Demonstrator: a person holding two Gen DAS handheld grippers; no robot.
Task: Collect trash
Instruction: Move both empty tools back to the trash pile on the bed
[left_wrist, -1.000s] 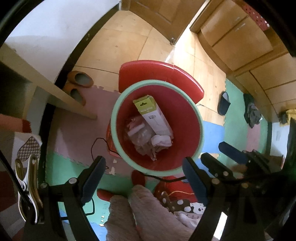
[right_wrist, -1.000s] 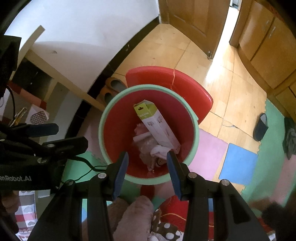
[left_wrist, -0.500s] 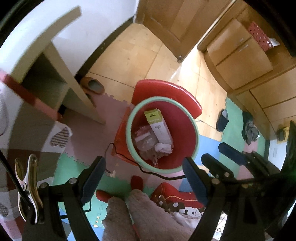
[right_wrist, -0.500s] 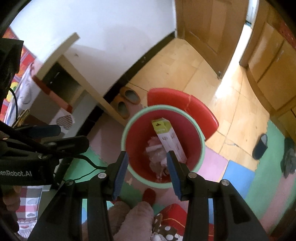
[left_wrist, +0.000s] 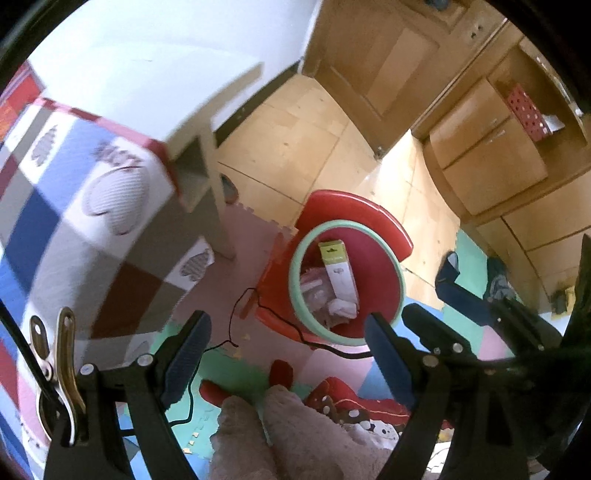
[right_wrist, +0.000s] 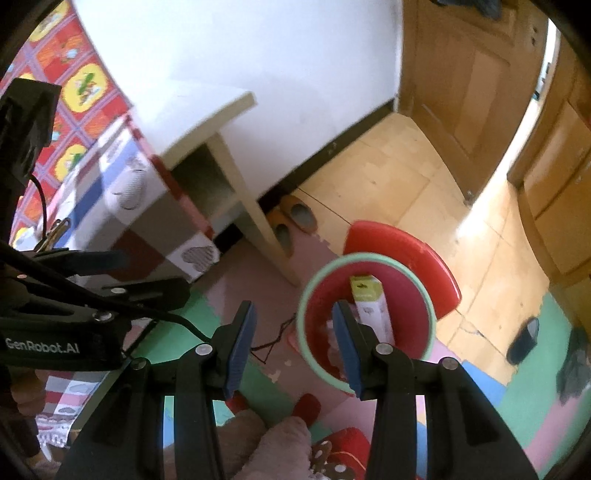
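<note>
Both grippers have risen; bin (left_wrist: 345, 334) contents partly hidden, blurred.

A white wall (right_wrist: 258, 55) is rising behind a pale table (right_wrist: 218, 122), with a dark skirting board (right_wrist: 325, 155) running along its foot. A patchwork cloth (left_wrist: 74, 206) is hanging over the table's edge. Tan floor tiles (left_wrist: 295, 147) are catching bright light near a wooden door (right_wrist: 461, 74), and wooden cabinets (left_wrist: 498, 158) are standing along the right side. A pair of brown slippers (right_wrist: 291, 218) is lying under the table, just beside the wall. Foam mats (right_wrist: 546, 398) in pink, green and blue are covering the near floor. A dark slipper (right_wrist: 524, 339) is lying on the green mat, near a heap of grey cloth (right_wrist: 576, 373).
</note>
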